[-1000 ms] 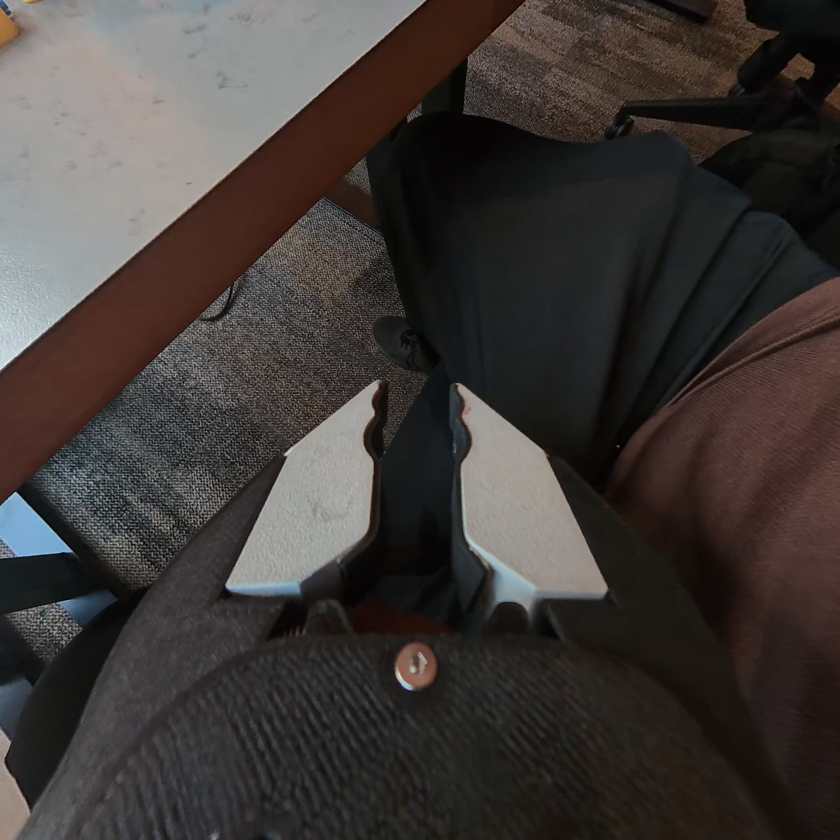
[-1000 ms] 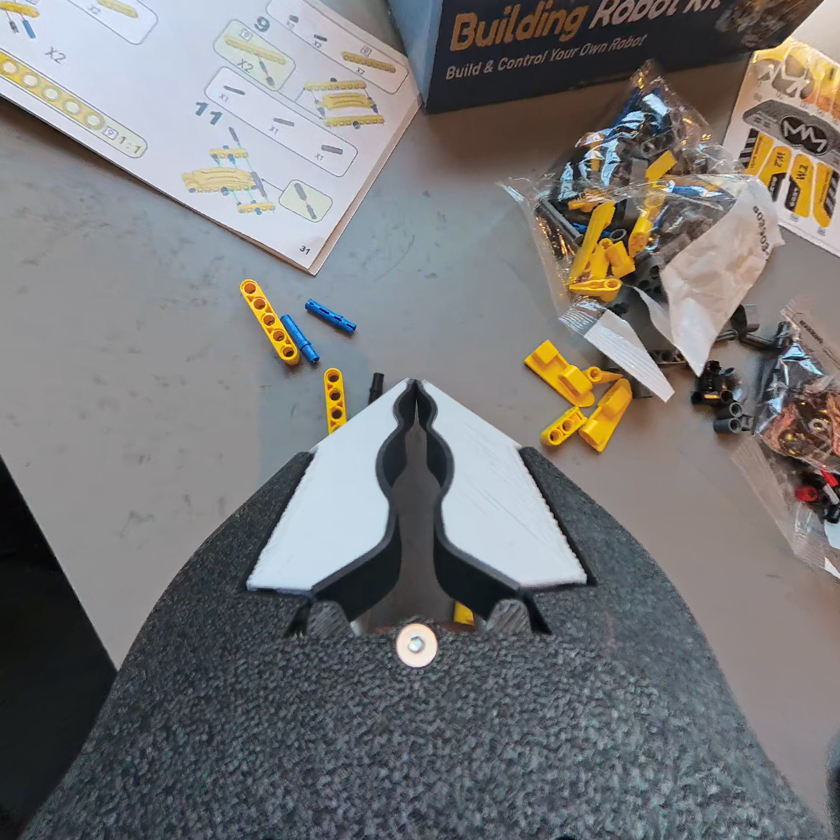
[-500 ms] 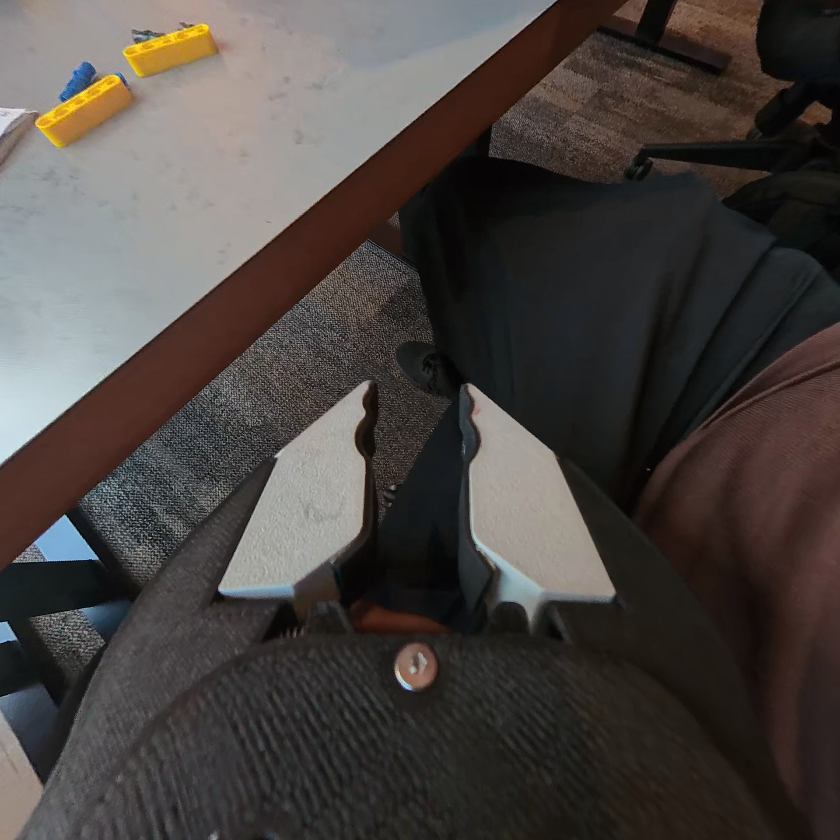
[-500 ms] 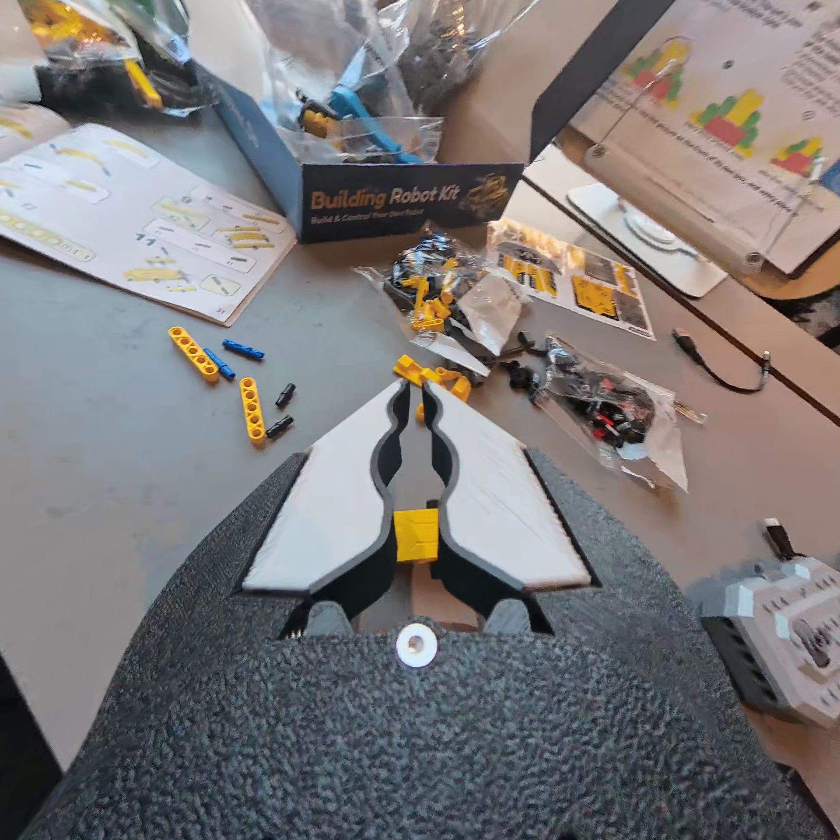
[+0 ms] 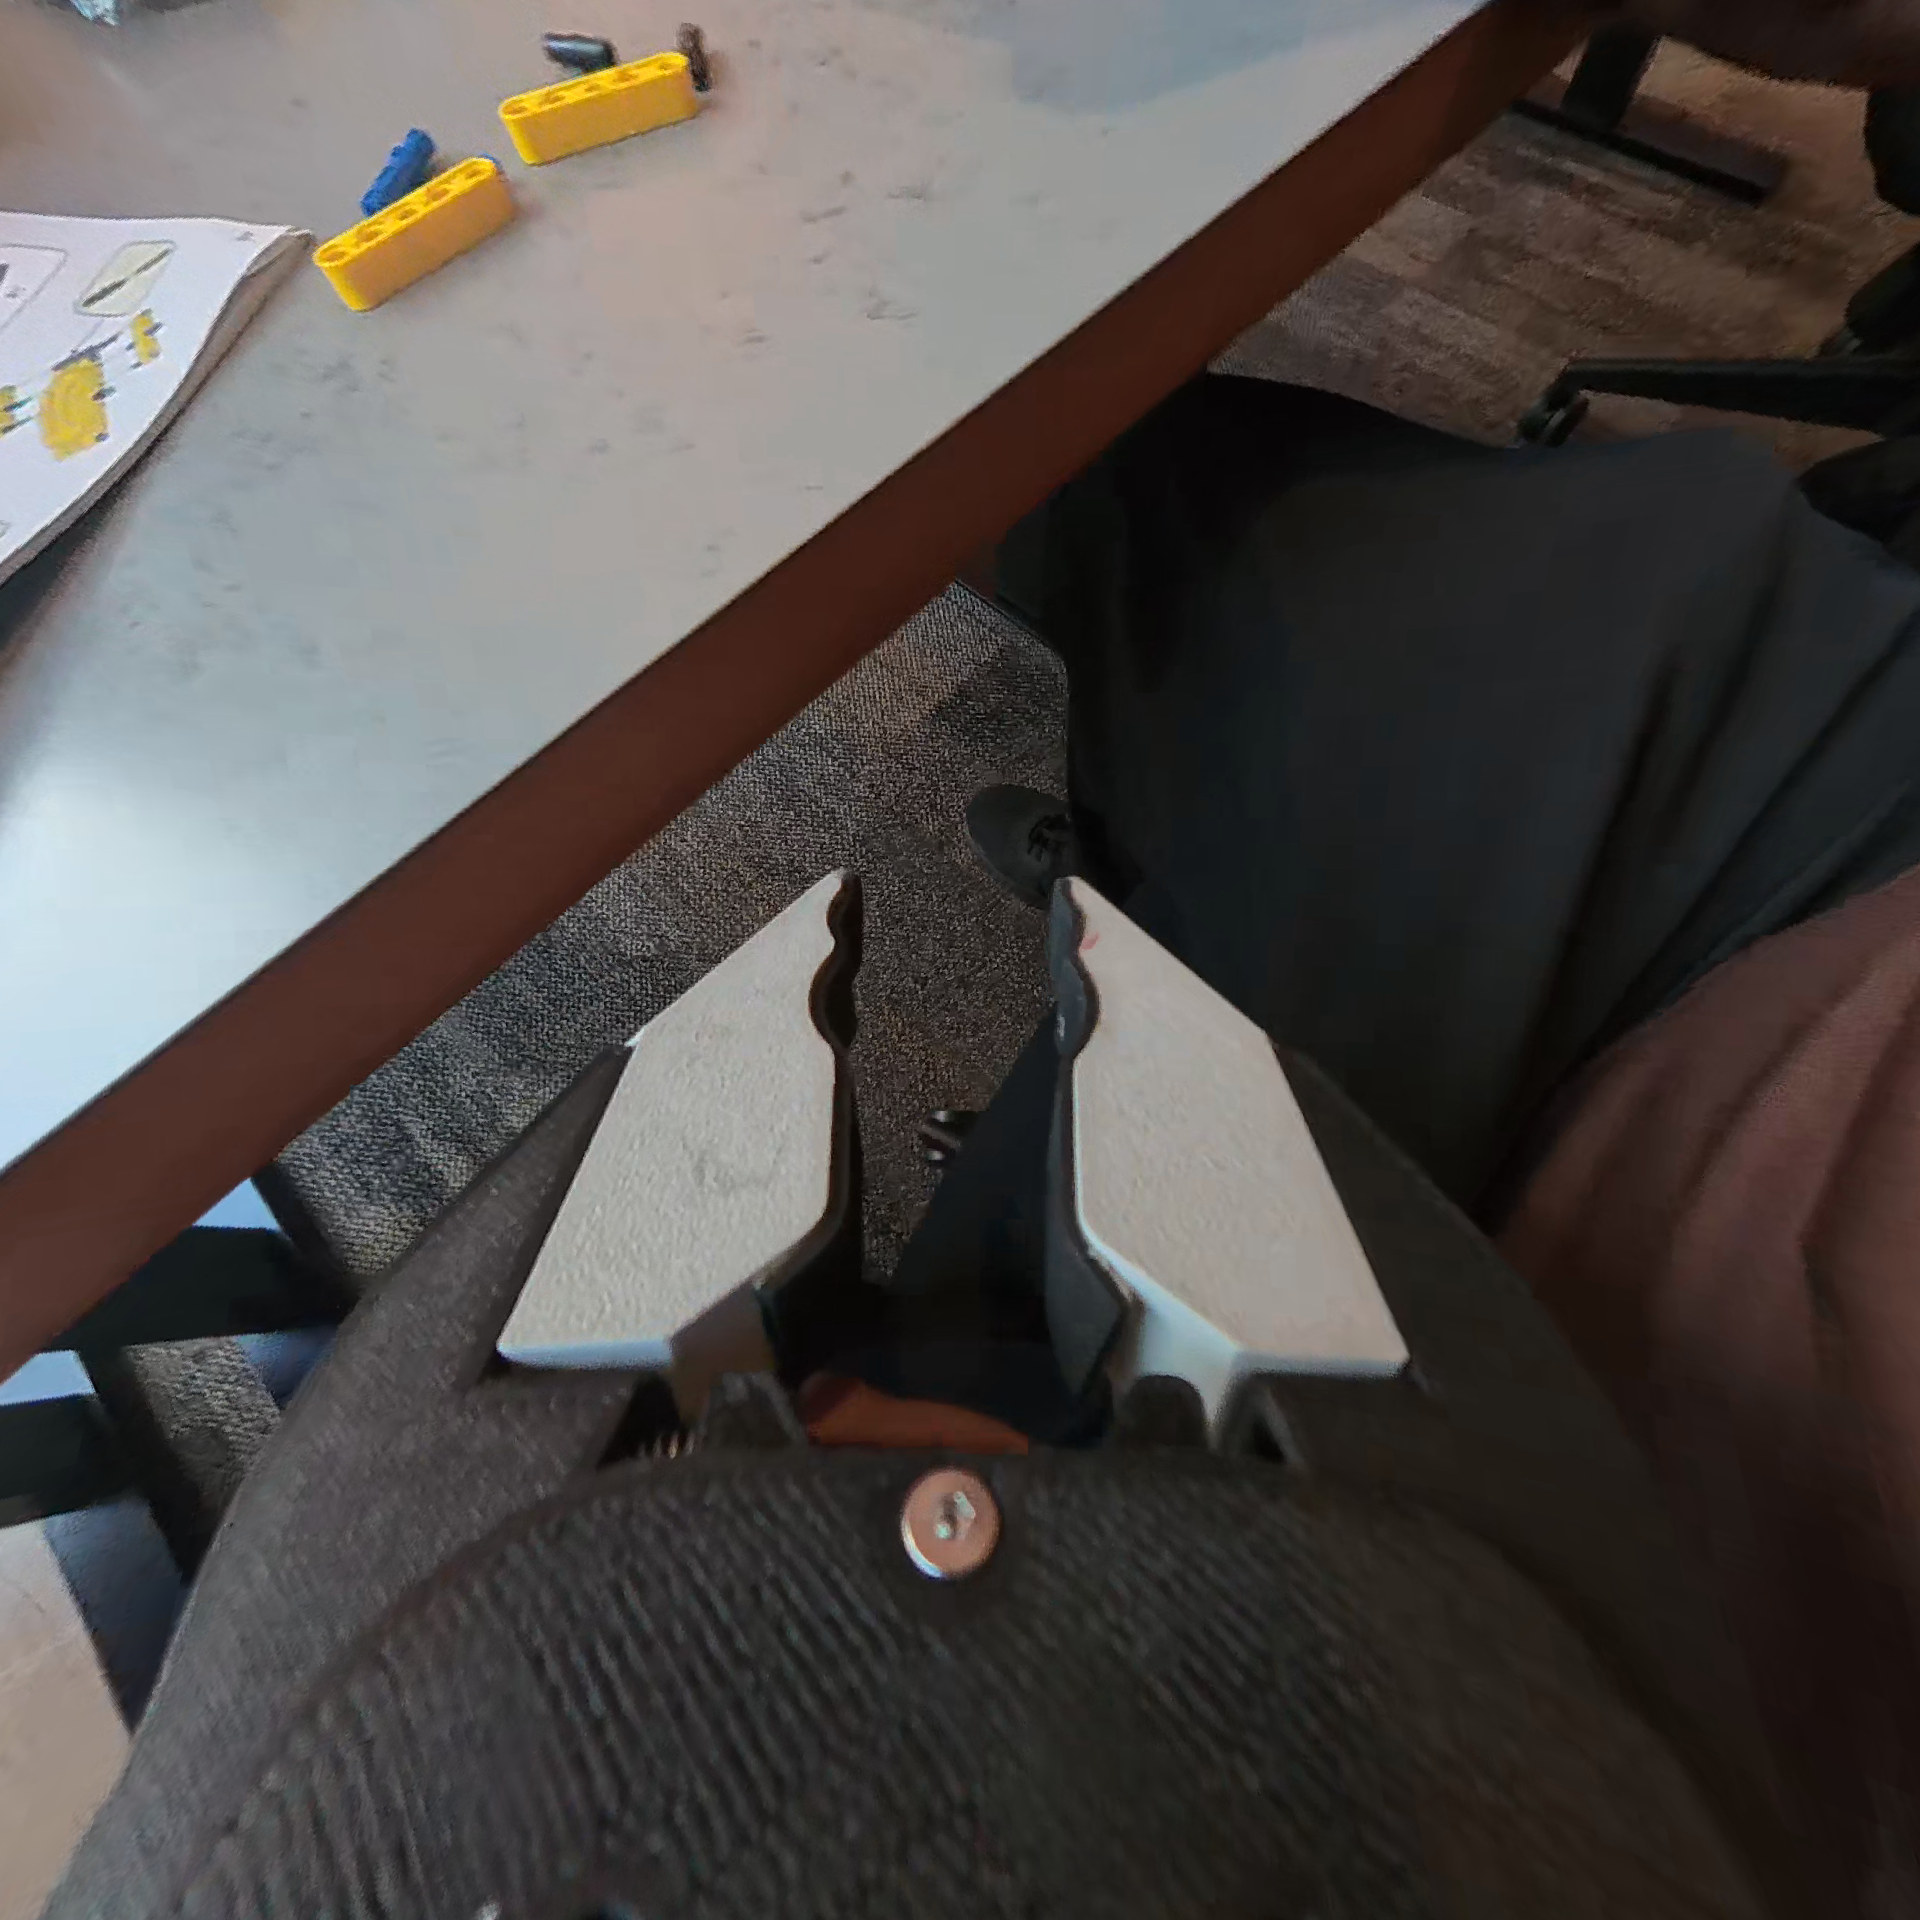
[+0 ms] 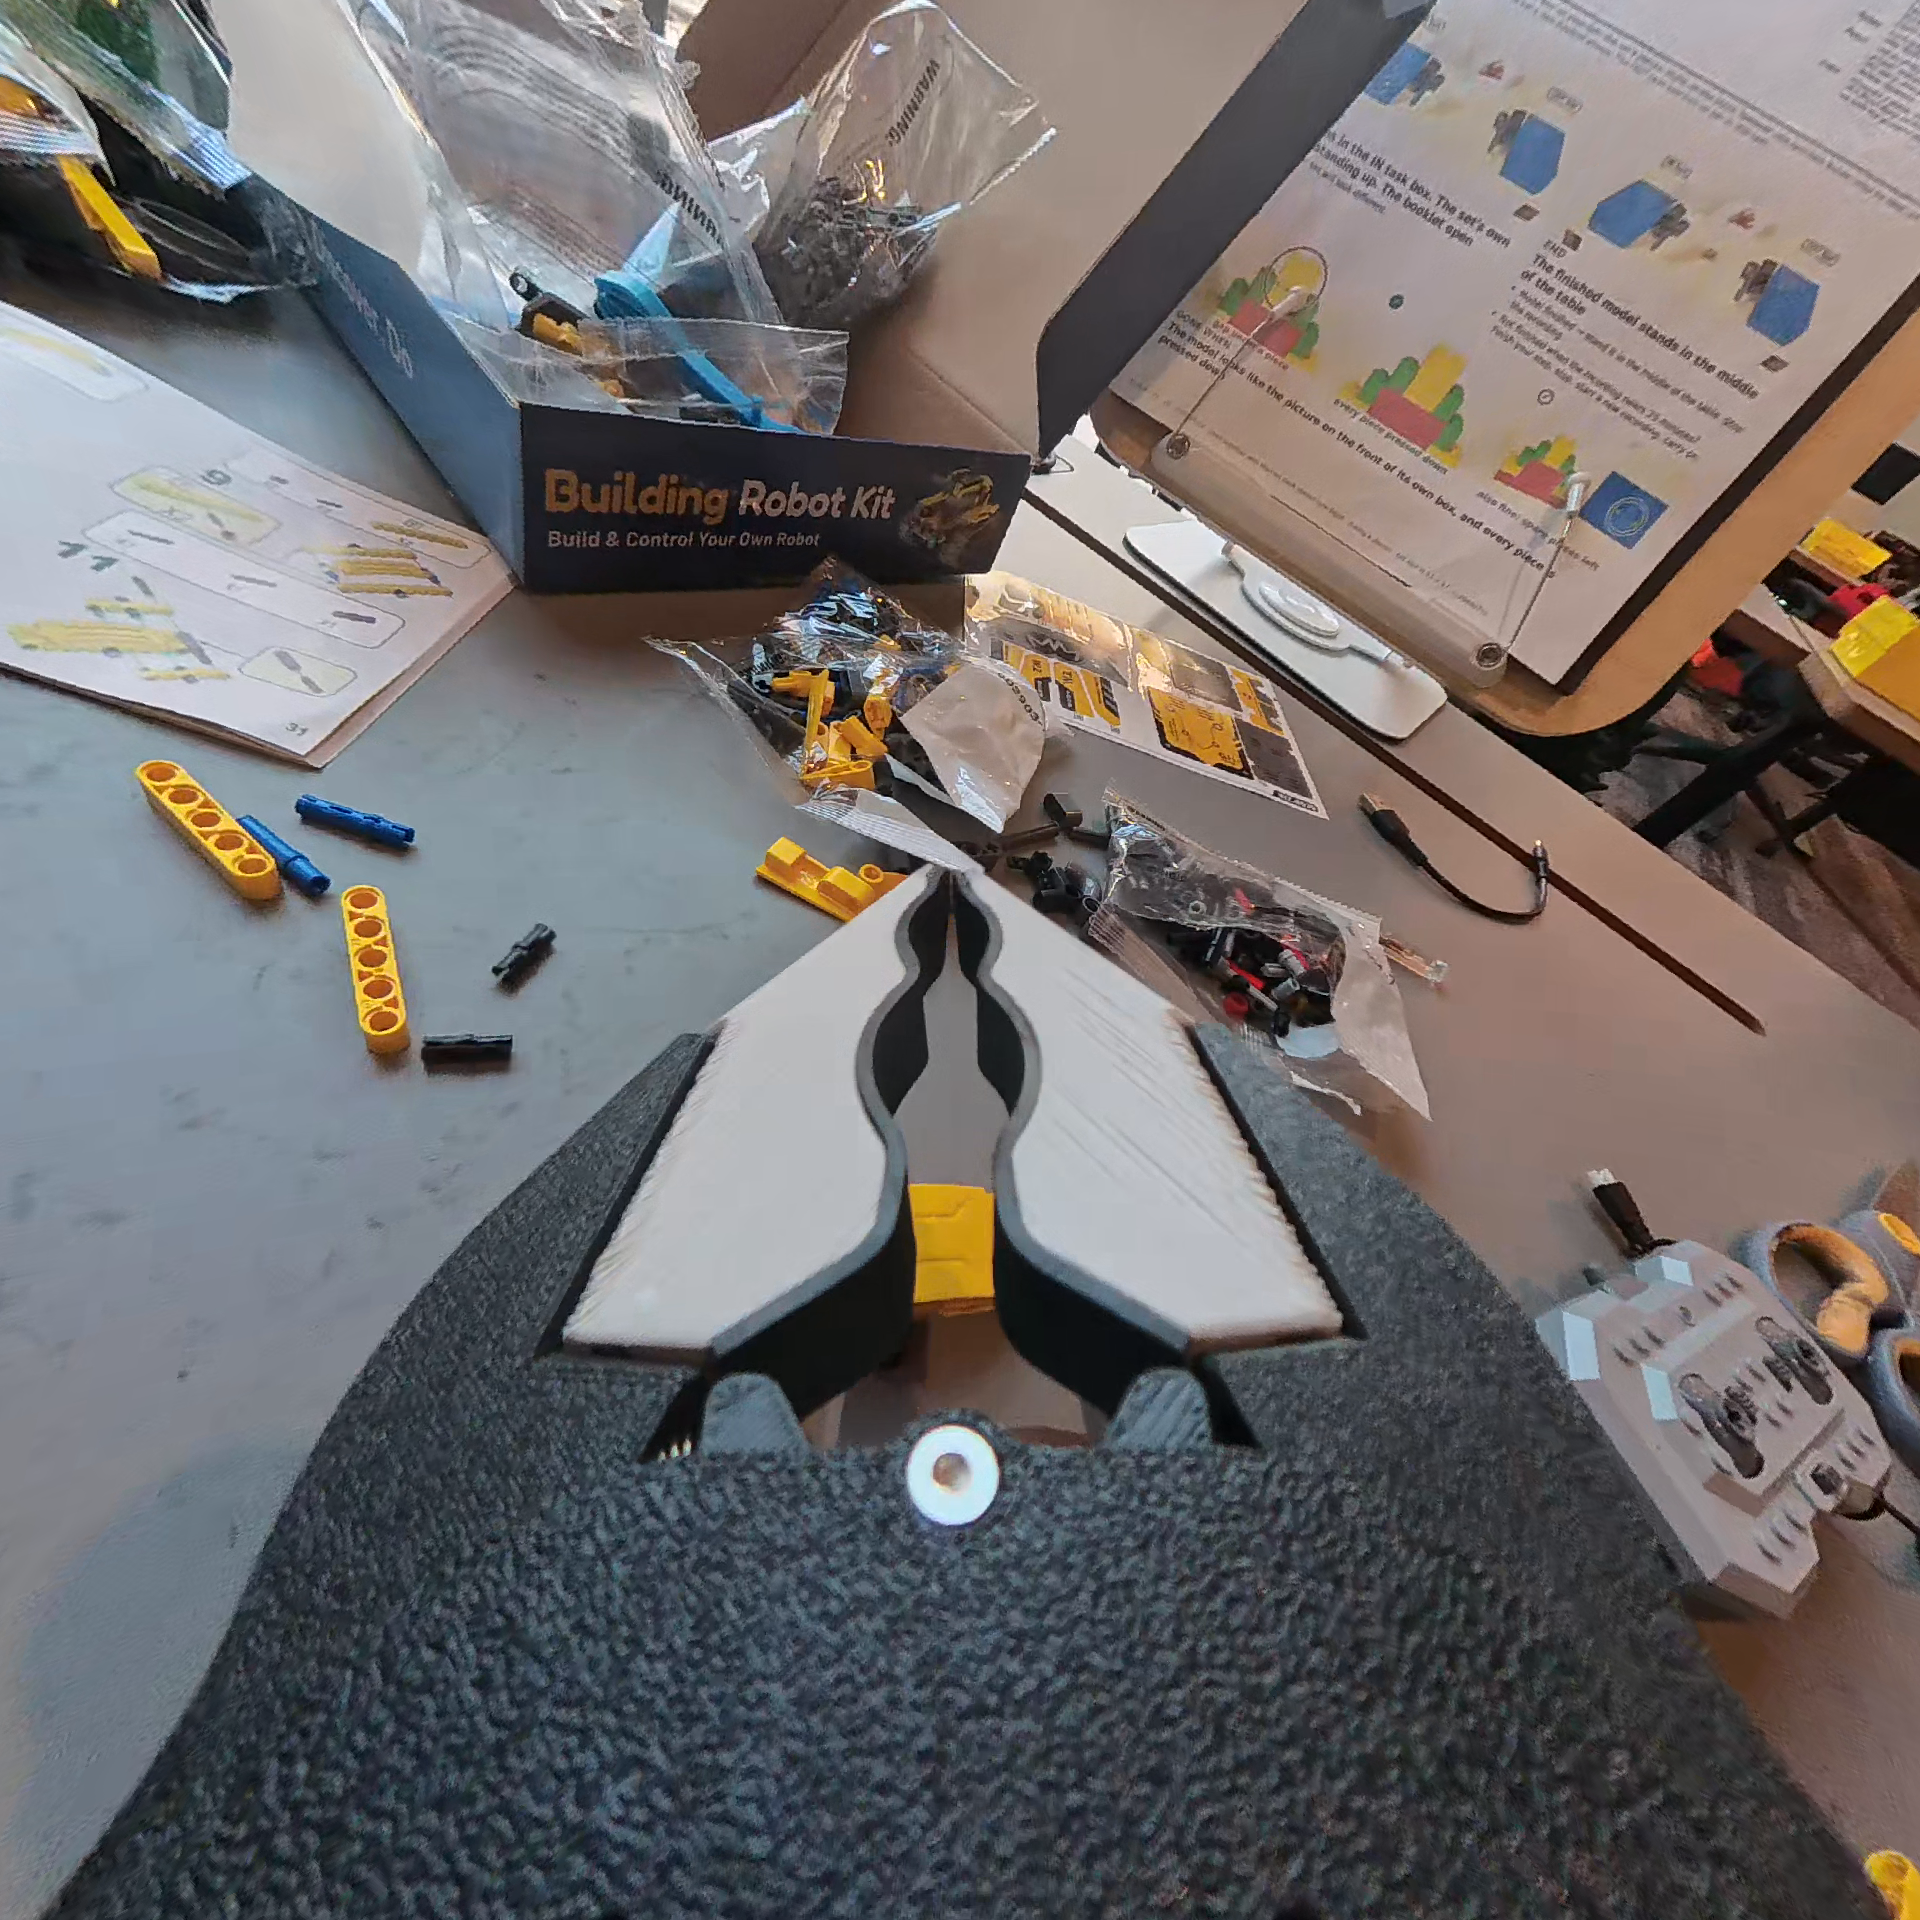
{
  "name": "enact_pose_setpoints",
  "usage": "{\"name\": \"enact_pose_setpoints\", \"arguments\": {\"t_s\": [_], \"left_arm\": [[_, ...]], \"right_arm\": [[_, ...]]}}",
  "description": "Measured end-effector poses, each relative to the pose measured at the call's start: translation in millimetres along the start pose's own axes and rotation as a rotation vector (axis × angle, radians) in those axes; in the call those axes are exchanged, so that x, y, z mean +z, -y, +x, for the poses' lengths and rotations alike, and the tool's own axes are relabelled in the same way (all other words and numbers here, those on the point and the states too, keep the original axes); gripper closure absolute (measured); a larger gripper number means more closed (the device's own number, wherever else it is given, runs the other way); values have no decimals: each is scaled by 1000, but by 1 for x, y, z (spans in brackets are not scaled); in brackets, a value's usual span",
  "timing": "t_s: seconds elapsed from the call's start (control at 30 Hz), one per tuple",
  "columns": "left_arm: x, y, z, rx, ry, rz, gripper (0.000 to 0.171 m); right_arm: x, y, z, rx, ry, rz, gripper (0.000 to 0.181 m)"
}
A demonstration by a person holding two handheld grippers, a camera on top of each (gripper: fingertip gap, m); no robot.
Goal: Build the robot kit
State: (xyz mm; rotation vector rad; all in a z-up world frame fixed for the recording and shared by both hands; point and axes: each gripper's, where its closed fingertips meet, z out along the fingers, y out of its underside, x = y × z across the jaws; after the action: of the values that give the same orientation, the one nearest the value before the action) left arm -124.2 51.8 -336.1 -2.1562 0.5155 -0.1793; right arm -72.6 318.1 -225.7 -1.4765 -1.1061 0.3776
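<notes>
My right gripper (image 6: 951,878) is shut at the tips and holds a small yellow piece (image 6: 951,1252) deep between its jaws, above the grey table (image 6: 623,1039). Left of it lie two yellow beams (image 6: 208,828) (image 6: 374,966), blue pins (image 6: 353,821) and black pins (image 6: 467,1046). More yellow pieces (image 6: 826,881) lie just beyond the tips. My left gripper (image 5: 956,894) is open and empty. It hangs below the table edge (image 5: 727,644), over carpet and a person's dark trousers (image 5: 1455,779). The two yellow beams also show in the left wrist view (image 5: 597,109) (image 5: 416,234).
An open blue kit box (image 6: 727,499) with bags of parts stands at the back. An instruction booklet (image 6: 208,582) lies at the left. Opened bags of parts (image 6: 873,707) (image 6: 1247,935), a sticker sheet (image 6: 1143,686), a cable (image 6: 1455,873) and a grey block (image 6: 1714,1413) lie at the right. An instruction board (image 6: 1558,312) stands behind. My hands' fingertips stand some 30 centimeters from each other. My right gripper is the nearer one to the grey block (image 6: 1714,1413): about 20 centimeters, against 45 centimeters.
My right gripper rose and tilted up from close over the table, with the yellow piece still in it. My left gripper opened wider and rose, so more of the tabletop shows.
</notes>
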Motion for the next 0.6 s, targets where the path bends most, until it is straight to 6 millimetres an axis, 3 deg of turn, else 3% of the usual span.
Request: {"name": "enact_pose_setpoints", "arguments": {"t_s": [0.13, 0.27, 0.5, 0.6], "left_arm": [[-2, 3, -15, -94, -50, 42, 137], [-1, 17, -4, -121, -180, 105, 132], [5, 41, 28, 248, -260, 210, 132], [-3, 50, 44, 305, -373, 282, 131]], "right_arm": [[2, 0, 6, 10, -13, 9, 181], [6, 5, 10, 33, -4, 40, 181], [31, 15, 20, 96, 25, 84, 181], [39, 17, 22, 131, 61, 87, 181]]}}
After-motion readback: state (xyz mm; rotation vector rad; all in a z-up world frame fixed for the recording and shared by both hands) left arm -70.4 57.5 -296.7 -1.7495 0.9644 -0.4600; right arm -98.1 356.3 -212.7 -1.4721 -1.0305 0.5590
